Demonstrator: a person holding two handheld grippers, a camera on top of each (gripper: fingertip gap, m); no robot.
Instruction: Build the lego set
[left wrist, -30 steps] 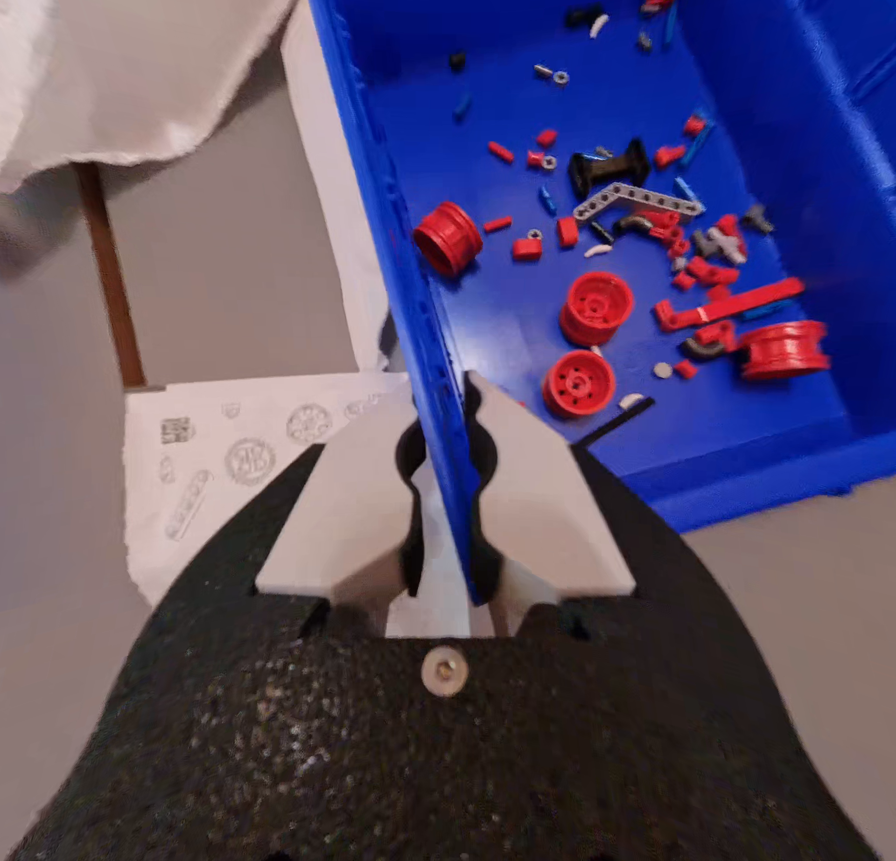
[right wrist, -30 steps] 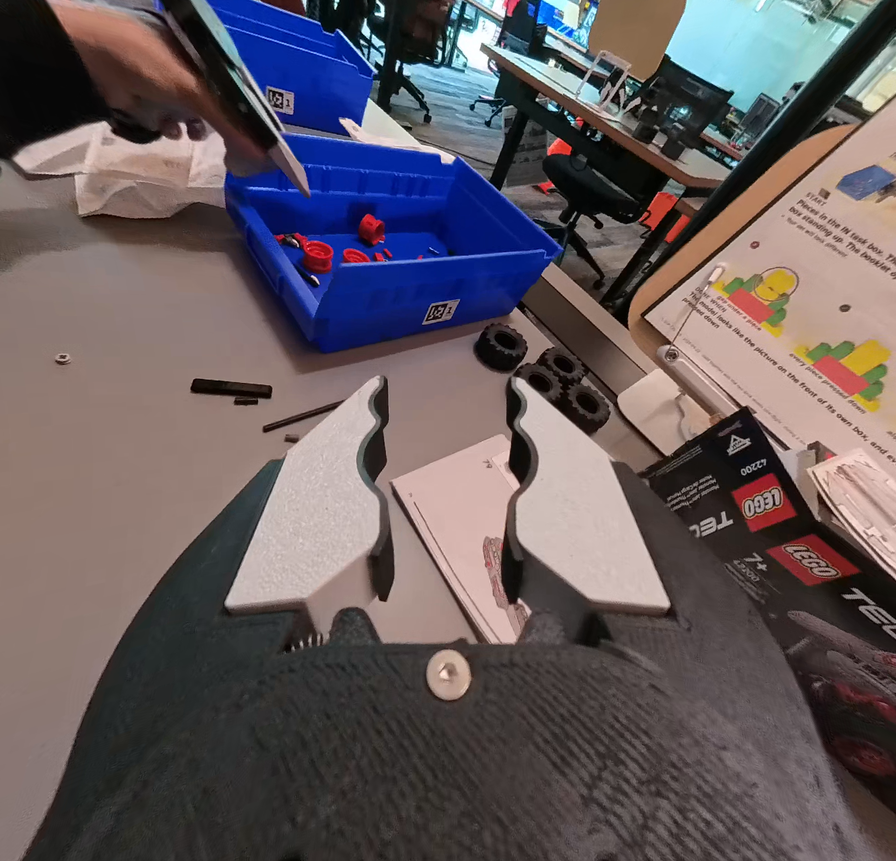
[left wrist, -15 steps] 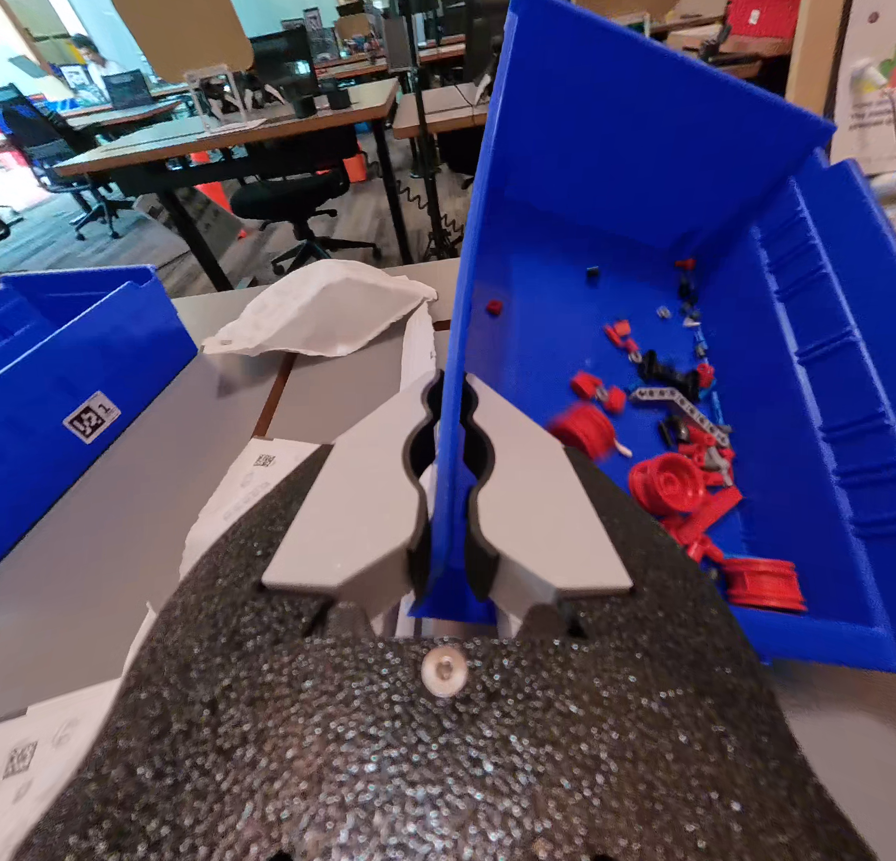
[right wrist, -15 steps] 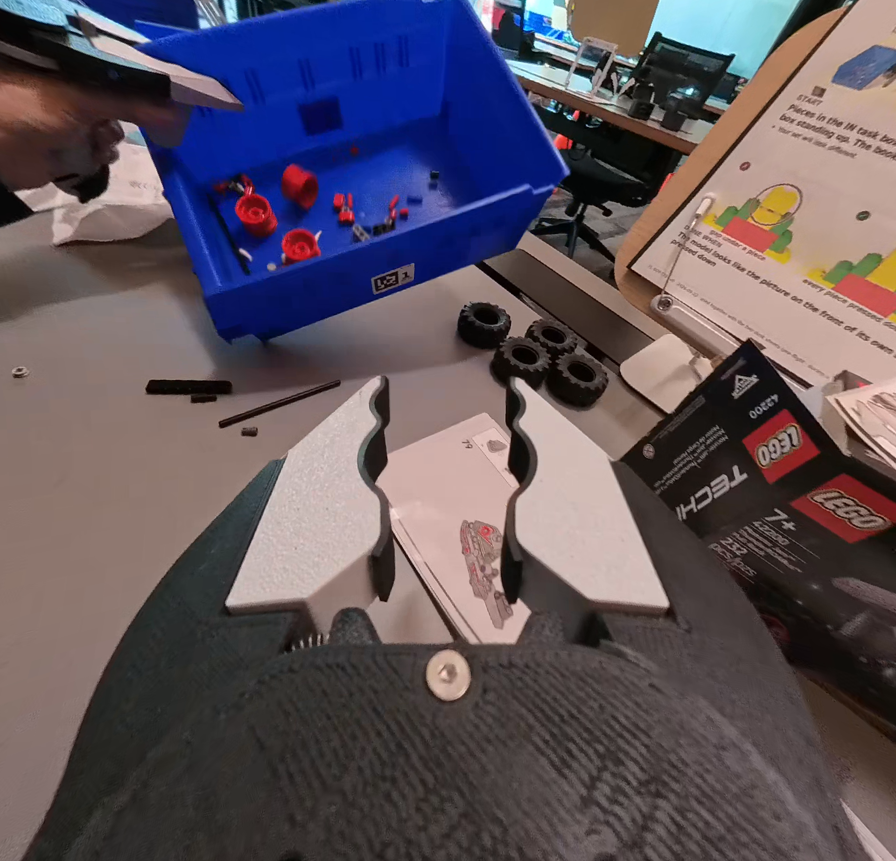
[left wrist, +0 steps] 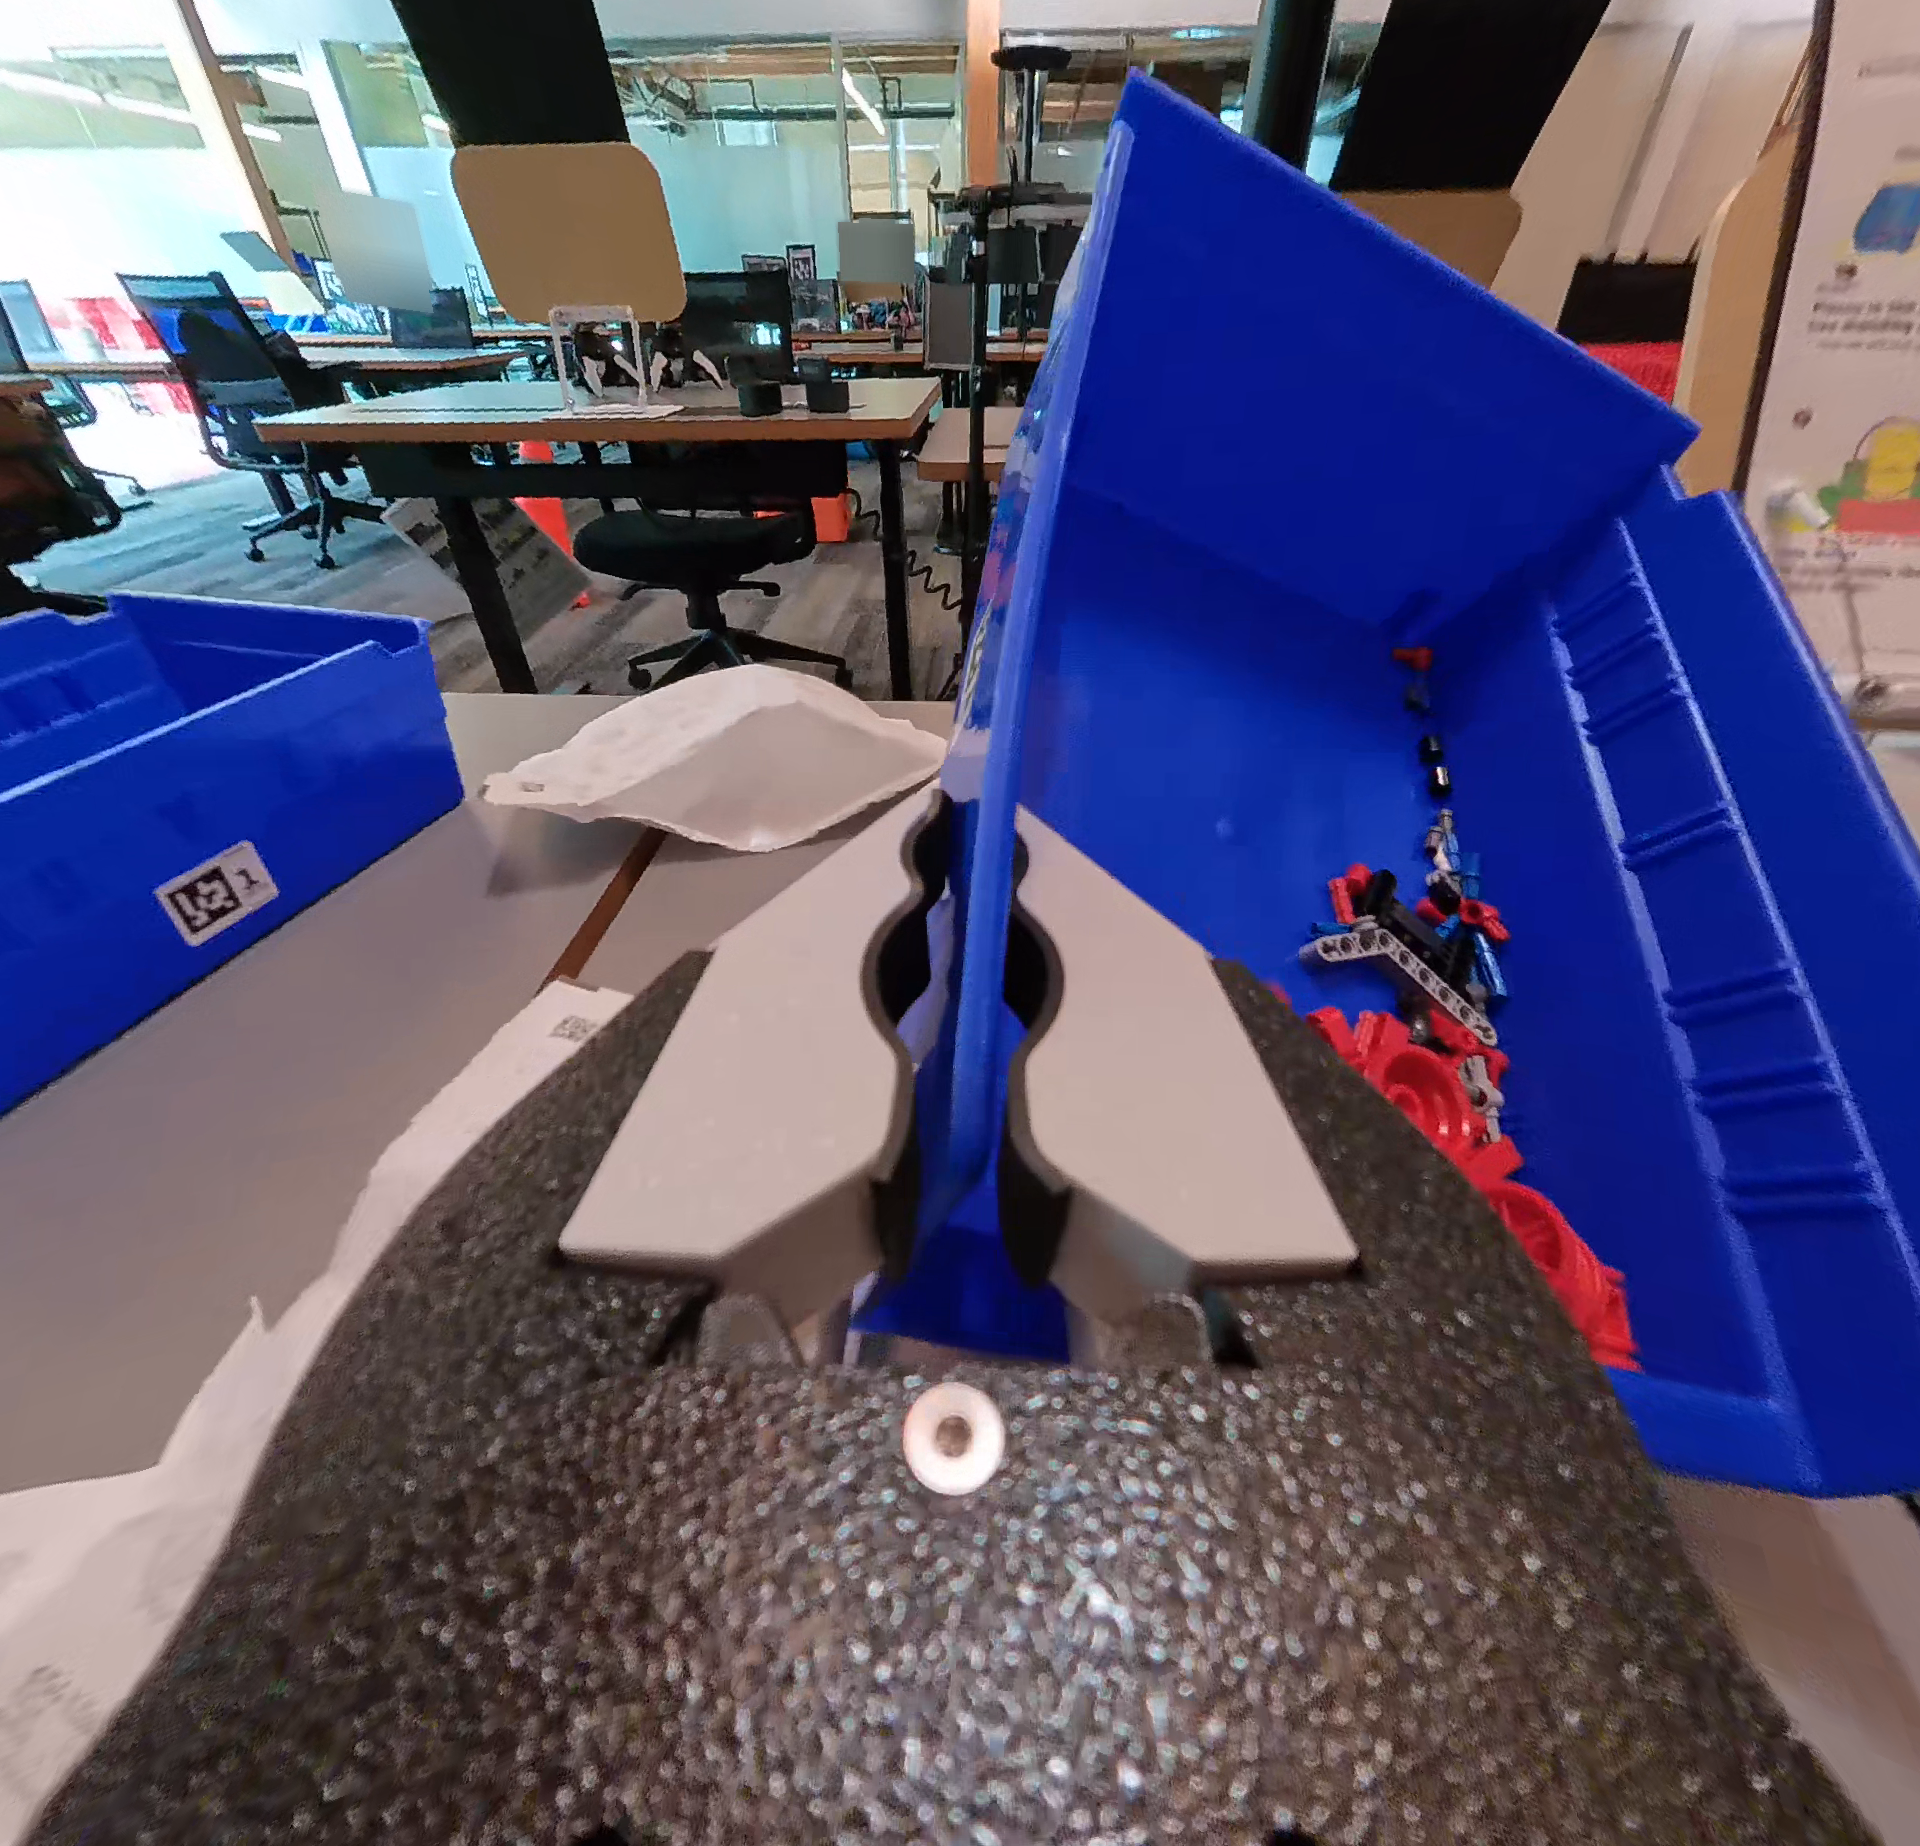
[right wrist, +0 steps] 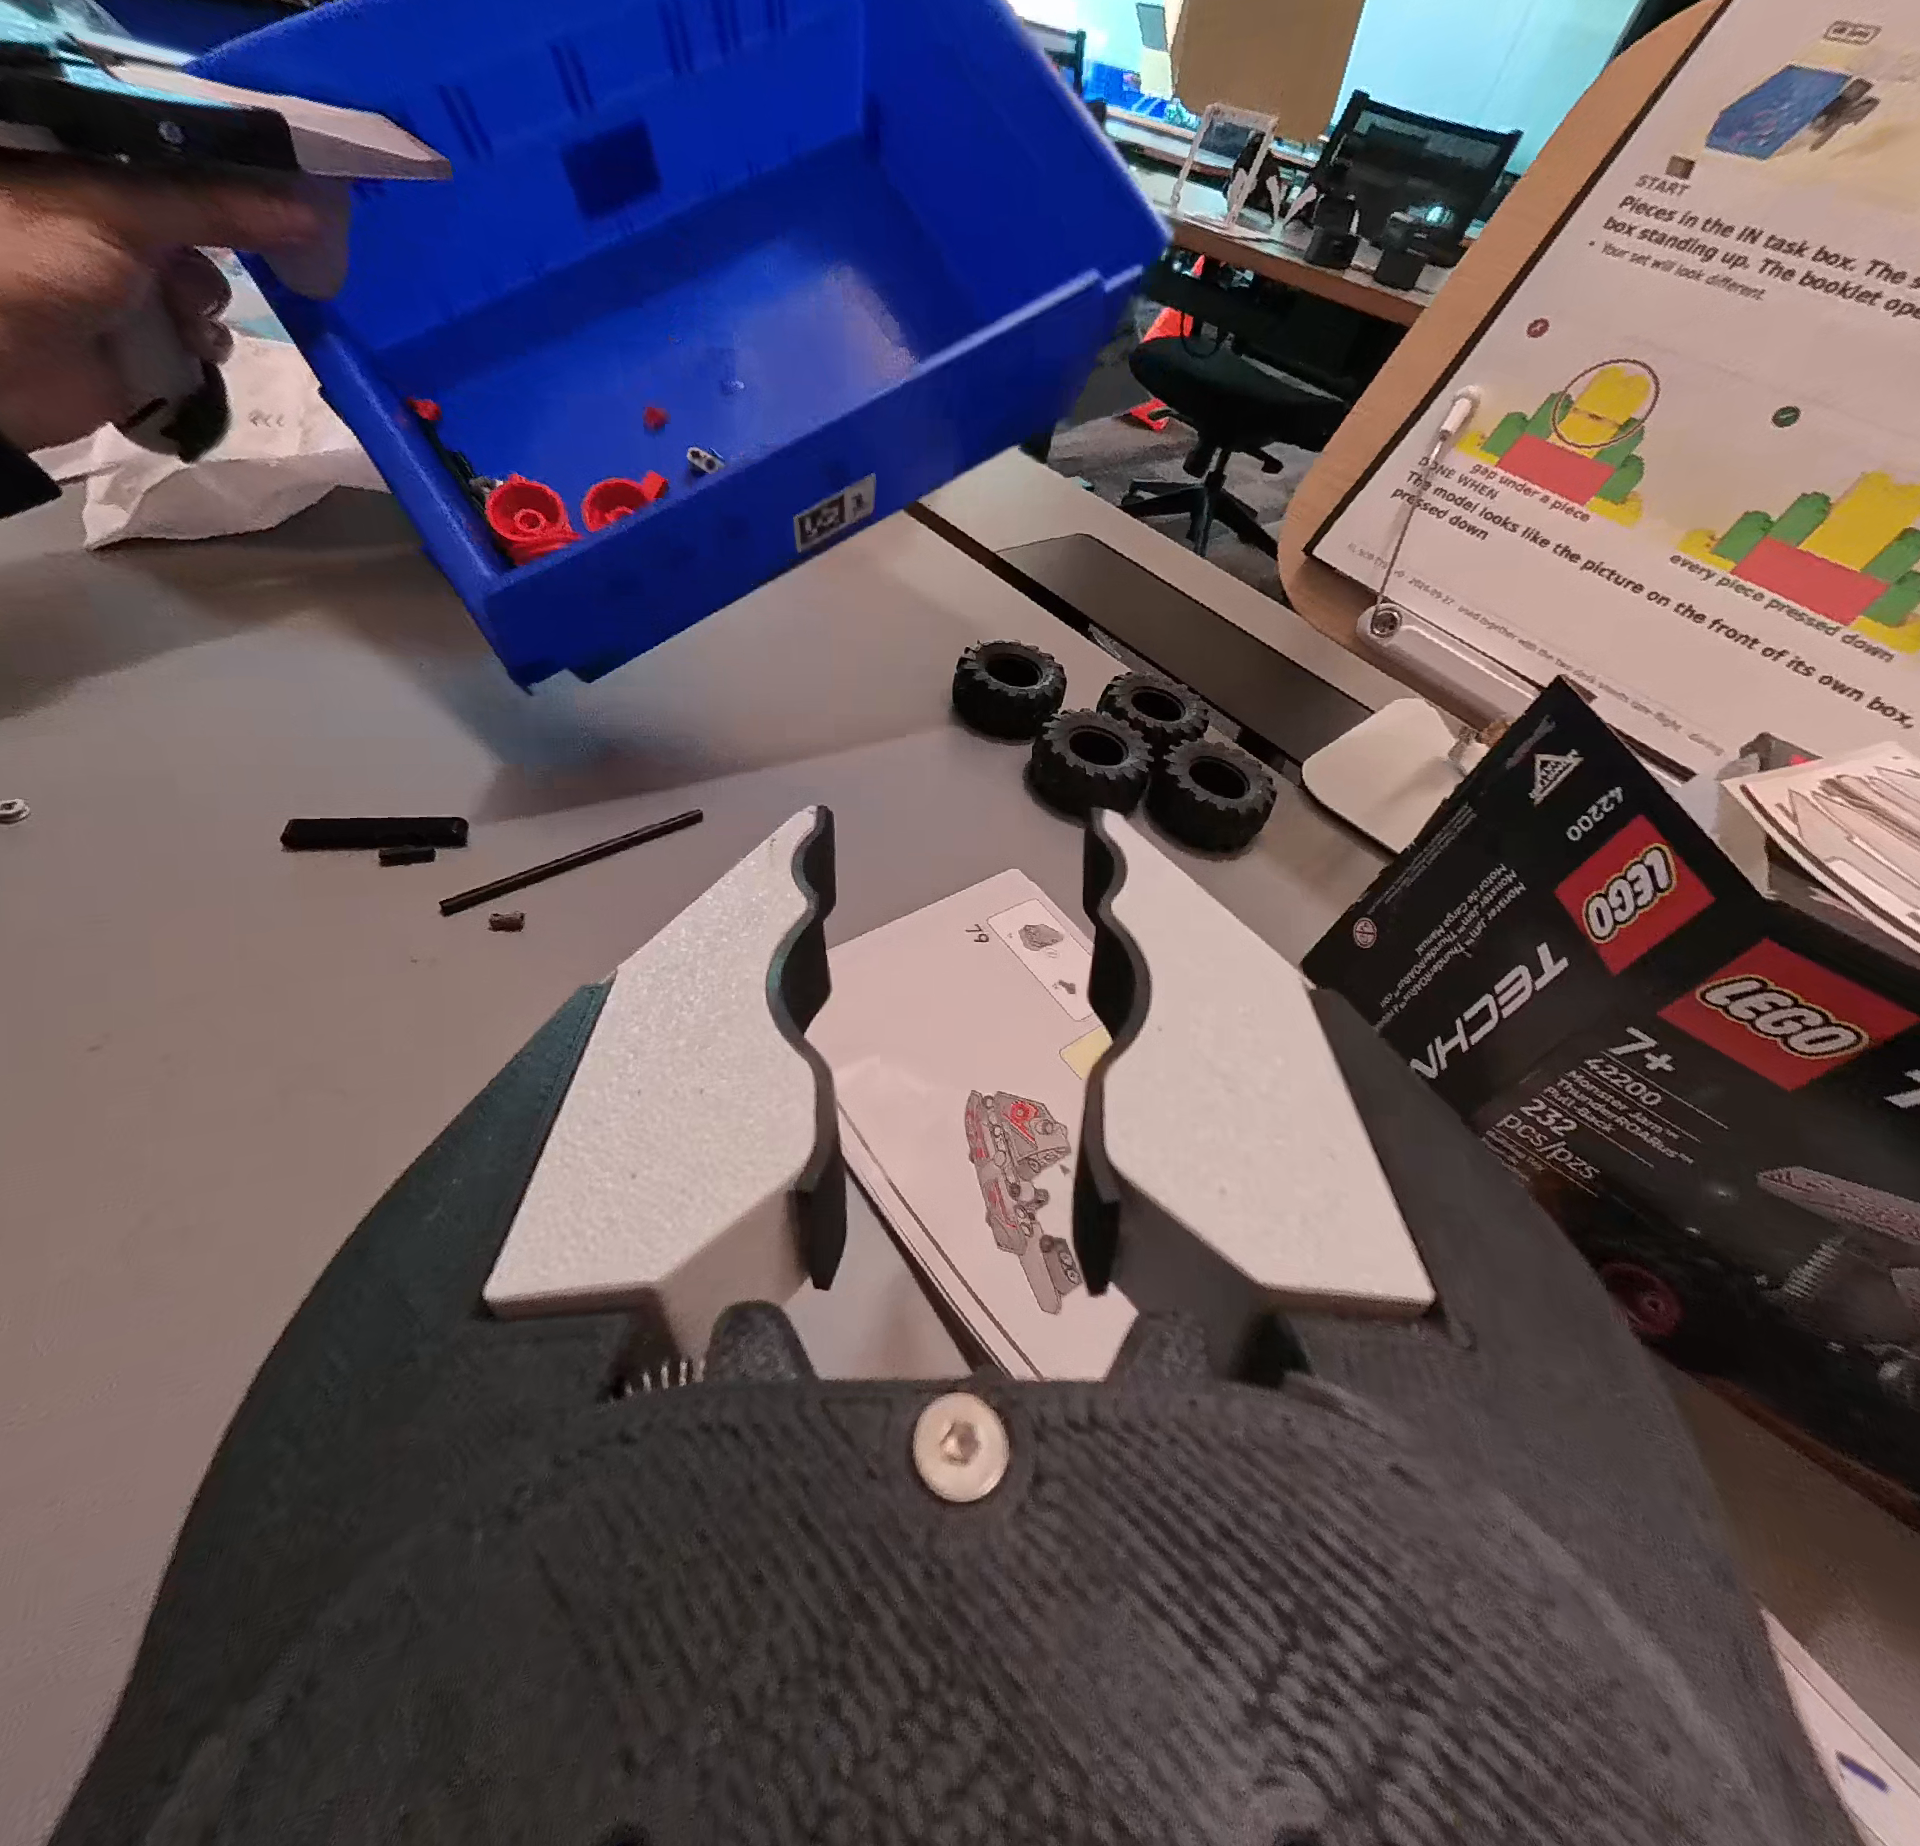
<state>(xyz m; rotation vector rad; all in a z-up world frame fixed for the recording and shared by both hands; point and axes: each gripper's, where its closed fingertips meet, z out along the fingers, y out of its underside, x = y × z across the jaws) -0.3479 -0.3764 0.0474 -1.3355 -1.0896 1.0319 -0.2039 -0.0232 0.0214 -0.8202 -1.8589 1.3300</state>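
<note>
The left tongs [left wrist: 961, 955] are clamped on the side wall of the blue bin [left wrist: 1299, 508], one finger on each face of the wall. The bin hangs clear of the grey table [right wrist: 208, 1017], tipped steeply so its low corner points down at the table. Inside the bin the loose lego pieces lie heaped along that low edge: red wheel hubs [right wrist: 530, 520], a grey perforated beam [left wrist: 1397, 970], and small black, blue and red pins [left wrist: 1439, 866] above the beam. From the right wrist view the left tongs [right wrist: 416, 149] show at the bin's upper left rim, with the person's hand [right wrist: 99, 316] just below them.

The right tongs [right wrist: 956, 840] stand open and empty, fingers well apart, over a white instruction booklet [right wrist: 966, 1069] that lies flat on the table. Below the raised bin, four black tyres [right wrist: 1117, 747] sit clustered together on the table. Left of the tyres lie a thin black axle [right wrist: 571, 861], a short black beam [right wrist: 374, 832] and one or two tiny dark bits, too small to identify. Right of the tyres the black lego box [right wrist: 1621, 1017] lies on the table, and behind it an instruction board [right wrist: 1683, 362] stands on a white stand. In the left wrist view, a second blue bin [left wrist: 197, 809] and a crumpled white bag [left wrist: 717, 757] rest on the table left of the held bin.
</note>
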